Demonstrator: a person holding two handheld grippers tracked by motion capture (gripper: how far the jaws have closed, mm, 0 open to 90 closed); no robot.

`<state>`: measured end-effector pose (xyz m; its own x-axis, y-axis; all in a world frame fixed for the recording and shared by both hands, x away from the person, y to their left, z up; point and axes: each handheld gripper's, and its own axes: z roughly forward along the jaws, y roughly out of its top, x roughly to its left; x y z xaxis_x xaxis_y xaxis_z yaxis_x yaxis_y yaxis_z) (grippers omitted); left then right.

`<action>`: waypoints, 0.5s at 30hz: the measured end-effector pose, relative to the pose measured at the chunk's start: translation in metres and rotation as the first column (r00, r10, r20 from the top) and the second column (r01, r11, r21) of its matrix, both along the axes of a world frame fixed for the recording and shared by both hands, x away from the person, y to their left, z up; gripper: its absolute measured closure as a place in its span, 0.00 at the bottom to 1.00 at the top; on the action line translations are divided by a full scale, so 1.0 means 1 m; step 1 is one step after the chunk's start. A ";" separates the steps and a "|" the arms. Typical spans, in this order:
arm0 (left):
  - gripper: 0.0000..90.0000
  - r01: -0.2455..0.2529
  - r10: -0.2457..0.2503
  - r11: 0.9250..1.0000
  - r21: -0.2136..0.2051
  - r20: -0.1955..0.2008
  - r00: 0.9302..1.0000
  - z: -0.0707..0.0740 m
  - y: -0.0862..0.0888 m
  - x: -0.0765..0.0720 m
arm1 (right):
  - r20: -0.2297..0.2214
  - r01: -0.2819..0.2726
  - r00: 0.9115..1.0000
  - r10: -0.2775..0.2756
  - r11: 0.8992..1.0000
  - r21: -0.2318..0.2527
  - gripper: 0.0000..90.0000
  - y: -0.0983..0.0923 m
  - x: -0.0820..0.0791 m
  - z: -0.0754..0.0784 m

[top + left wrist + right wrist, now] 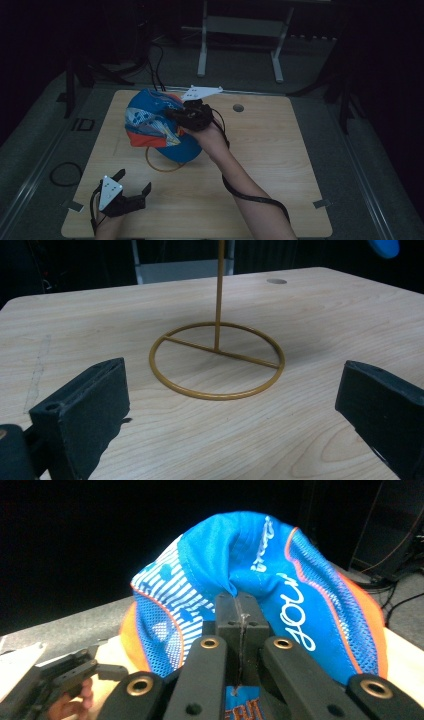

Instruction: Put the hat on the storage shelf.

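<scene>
Cap (152, 125) placement on a wire stand, mid-course. The right gripper (181, 116) is clenched on a pinch of the cap's blue fabric, jaws pressed flat together with the cloth caught at their tips, as the right gripper view shows (240, 611); the cap (270, 595), blue with white stripes, orange trim and mesh panels, hangs puffed out beyond the jaws. In the high view the cap is held above the middle-left of the wooden table (280, 150), over the gold wire stand (162, 165), whose round base ring peeks out just below the cap's lower edge. The left gripper view shows that stand (217, 362) plainly: a ring with a crossbar lying flat on the table and a thin upright rod rising from the crossbar, its top out of frame. The left gripper (131, 186) rests near the table's front-left corner, jaws spread wide with nothing between them, well apart from the stand. Judged from this: the pick-up is done; whether the cap already bears on the rod's top cannot be told. Seating it and releasing appear to remain.
</scene>
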<state>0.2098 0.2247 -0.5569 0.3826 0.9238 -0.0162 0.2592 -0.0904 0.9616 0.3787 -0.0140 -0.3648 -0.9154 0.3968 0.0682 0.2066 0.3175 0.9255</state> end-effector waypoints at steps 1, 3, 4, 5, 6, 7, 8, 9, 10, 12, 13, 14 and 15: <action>0.02 0.001 -0.001 1.000 0.005 -0.002 1.000 0.000 0.000 0.000 | 0.001 0.003 1.000 -0.003 1.000 0.003 1.00 -0.001 -0.002 -0.001; 0.02 0.004 -0.004 1.000 -0.001 -0.003 1.000 -0.001 0.000 0.000 | -0.003 -0.003 1.000 0.003 1.000 0.008 1.00 -0.002 -0.003 -0.003; 0.02 0.006 -0.006 1.000 -0.002 -0.006 1.000 -0.001 -0.001 0.001 | -0.009 0.000 1.000 0.000 1.000 0.013 1.00 -0.002 -0.002 -0.003; 0.02 0.007 -0.007 1.000 0.001 -0.005 1.000 -0.001 -0.001 0.001 | -0.019 -0.008 1.000 0.009 1.000 0.019 1.00 -0.002 -0.002 -0.003; 0.02 0.011 -0.011 1.000 -0.002 -0.004 1.000 -0.001 -0.001 0.001 | -0.017 -0.015 1.000 0.016 1.000 0.022 1.00 -0.002 -0.004 -0.003; 0.02 0.010 -0.010 1.000 -0.002 -0.004 1.000 -0.001 -0.001 0.001 | -0.008 -0.018 1.000 0.018 1.000 0.013 1.00 -0.001 -0.006 -0.002; 0.02 0.010 -0.010 1.000 0.001 -0.005 1.000 -0.001 -0.001 0.001 | 0.013 -0.014 1.000 0.014 1.000 -0.001 1.00 0.001 -0.008 -0.001; 0.02 0.012 -0.012 1.000 -0.004 -0.006 1.000 -0.001 -0.001 0.001 | 0.020 -0.014 1.000 0.014 1.000 -0.004 1.00 0.003 -0.009 0.000; 0.02 0.011 -0.012 1.000 -0.007 -0.009 1.000 -0.001 0.000 0.001 | 0.010 -0.025 1.000 0.025 1.000 0.003 1.00 0.004 -0.009 0.001; 0.02 0.012 -0.012 1.000 -0.009 -0.010 1.000 -0.001 0.000 0.002 | 0.012 -0.026 1.000 0.026 1.000 -0.001 1.00 0.007 -0.009 0.002; 0.02 0.014 -0.014 1.000 -0.011 -0.009 1.000 -0.001 0.001 0.002 | 0.016 -0.024 1.000 0.025 1.000 -0.009 1.00 0.009 -0.008 0.002; 0.02 0.012 -0.012 1.000 -0.011 -0.011 1.000 -0.001 0.001 0.002 | 0.014 -0.026 1.000 0.026 1.000 -0.007 1.00 0.009 -0.007 0.002; 0.02 0.014 -0.014 1.000 -0.013 -0.012 1.000 -0.001 0.001 0.002 | 0.004 -0.028 1.000 0.028 1.000 -0.004 1.00 0.010 -0.007 0.001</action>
